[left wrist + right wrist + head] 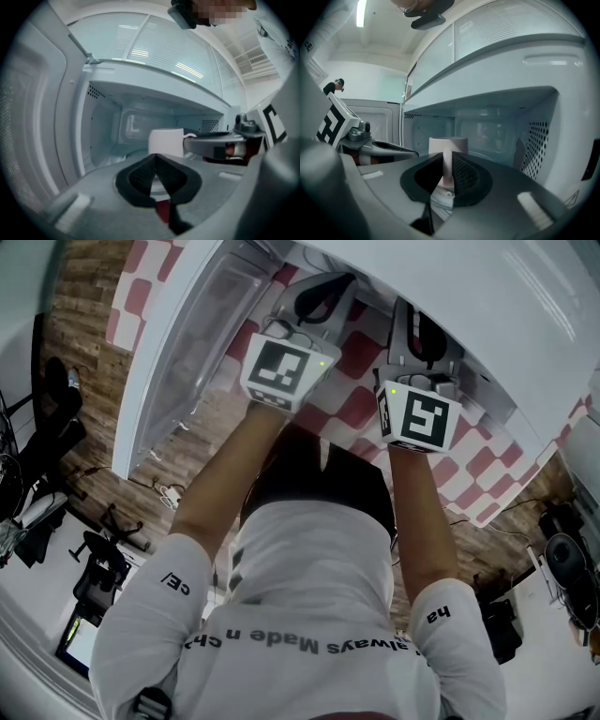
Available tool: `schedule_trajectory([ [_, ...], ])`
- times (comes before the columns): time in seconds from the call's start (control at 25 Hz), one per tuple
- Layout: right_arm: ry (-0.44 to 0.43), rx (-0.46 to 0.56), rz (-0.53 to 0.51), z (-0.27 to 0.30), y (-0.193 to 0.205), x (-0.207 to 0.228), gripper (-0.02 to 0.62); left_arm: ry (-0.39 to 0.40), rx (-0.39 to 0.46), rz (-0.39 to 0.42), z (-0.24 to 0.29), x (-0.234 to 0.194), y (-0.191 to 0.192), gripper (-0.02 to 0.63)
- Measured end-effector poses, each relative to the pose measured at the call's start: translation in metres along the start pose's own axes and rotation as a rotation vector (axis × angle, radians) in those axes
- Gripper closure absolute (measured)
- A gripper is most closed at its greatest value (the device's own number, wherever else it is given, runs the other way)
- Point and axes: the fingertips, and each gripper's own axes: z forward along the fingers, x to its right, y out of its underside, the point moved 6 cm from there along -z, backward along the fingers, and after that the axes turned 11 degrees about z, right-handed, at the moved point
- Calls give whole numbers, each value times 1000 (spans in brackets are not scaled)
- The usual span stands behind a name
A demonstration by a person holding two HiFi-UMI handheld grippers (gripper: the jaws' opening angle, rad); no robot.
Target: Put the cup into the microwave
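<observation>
Gripping point: the handle of the white cup is pinched between the jaws of the right gripper.
Cup place: inside the microwave cavity, at the centre of the right gripper view.
Left gripper: jaws pressed together on nothing, near the cup.
Door: swung open, left edge.

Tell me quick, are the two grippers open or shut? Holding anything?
Left gripper: closed, holding nothing.
Right gripper: closed on the handle of the cup.
</observation>
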Motion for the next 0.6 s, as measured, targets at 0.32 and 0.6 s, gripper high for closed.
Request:
schedule_trajectory([
  [0.32, 0, -7, -4, 7, 5, 1, 554, -3, -10, -8, 2, -3, 7, 603],
  [0.6, 1, -9, -5, 10, 11, 2, 554, -4, -13, -15, 3, -5, 12, 603],
])
